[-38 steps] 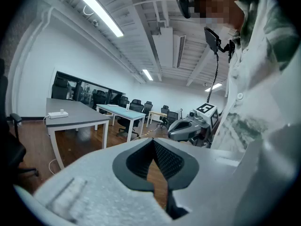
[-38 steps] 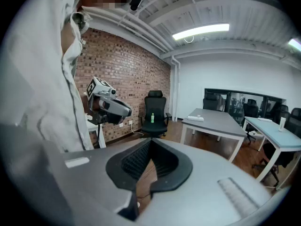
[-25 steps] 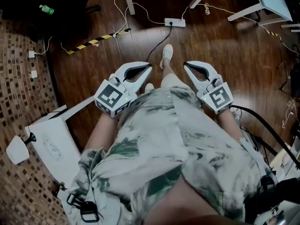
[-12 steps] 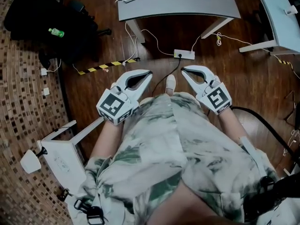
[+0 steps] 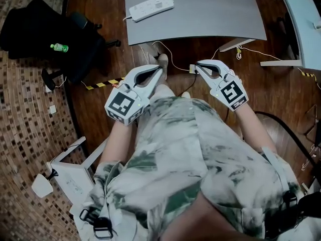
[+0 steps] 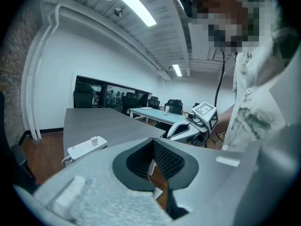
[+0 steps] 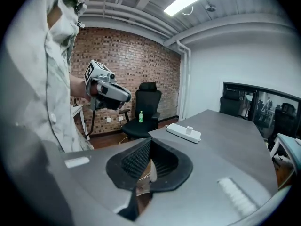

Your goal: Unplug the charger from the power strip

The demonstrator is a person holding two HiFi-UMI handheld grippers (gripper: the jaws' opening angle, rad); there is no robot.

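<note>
A white power strip [image 5: 151,7] lies near the left edge of the grey table [image 5: 200,14], with a small white charger [image 5: 159,5] plugged into it. The left gripper view shows the power strip [image 6: 87,146] and charger [image 6: 96,140] ahead to the left. In the right gripper view the power strip [image 7: 184,133] and charger [image 7: 189,129] lie ahead. My left gripper [image 5: 159,69] and right gripper [image 5: 197,64] are both shut and hold nothing. They hover side by side just short of the table's near edge, well away from the strip.
A black office chair [image 5: 55,34] with a green bottle [image 5: 59,47] on its seat stands left of the table. Cables and a second power strip [image 5: 192,69] lie on the wooden floor under the table edge. A white stand [image 5: 70,169] sits at lower left, a light table [image 5: 301,19] at right.
The person has walked forward, so the grey table with the power strip has come into view. Both grippers moved with the person toward the table edge and stayed shut.
</note>
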